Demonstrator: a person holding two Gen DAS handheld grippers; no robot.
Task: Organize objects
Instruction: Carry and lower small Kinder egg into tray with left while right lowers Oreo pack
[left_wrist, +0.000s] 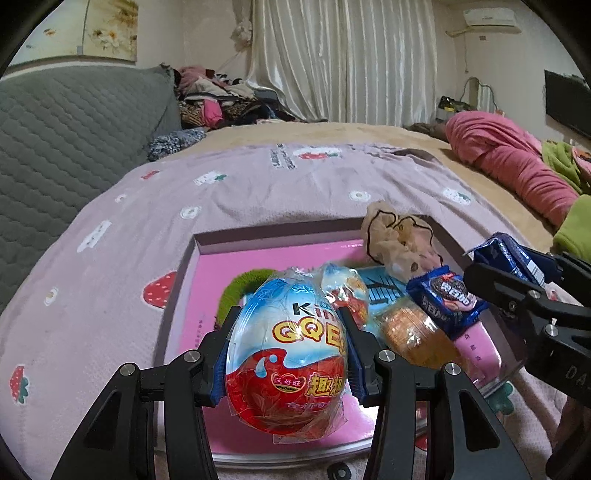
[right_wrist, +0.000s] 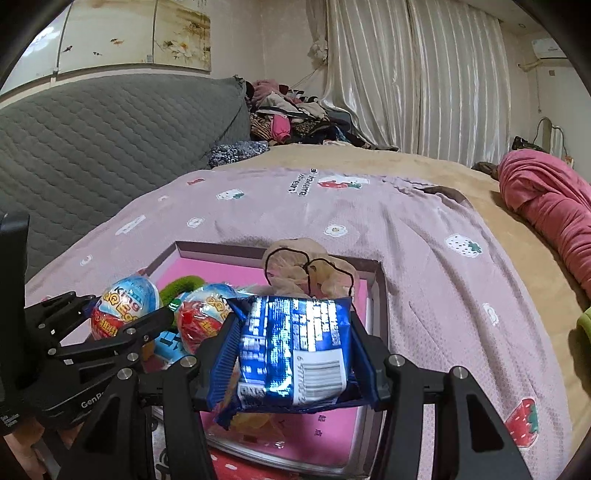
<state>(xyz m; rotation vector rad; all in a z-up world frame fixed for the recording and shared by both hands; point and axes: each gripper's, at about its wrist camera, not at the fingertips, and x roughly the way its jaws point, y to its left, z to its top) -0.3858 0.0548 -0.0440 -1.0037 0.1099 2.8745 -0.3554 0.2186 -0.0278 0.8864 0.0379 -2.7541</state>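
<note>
My left gripper is shut on a plastic-wrapped toy egg, blue, white and red, held over a shallow box with a pink floor. My right gripper is shut on a blue cookie pack, barcode side up, over the box's right half. Each gripper shows in the other view: the left gripper with its toy egg, the right gripper with its cookie pack. In the box lie a second egg, another blue cookie pack, an orange snack pack and a beige scrunchie.
The box rim rests on a lilac strawberry-print blanket over a bed. A green fuzzy item and a light blue card also lie in the box. A grey quilted headboard stands left, a pink bundle lies right.
</note>
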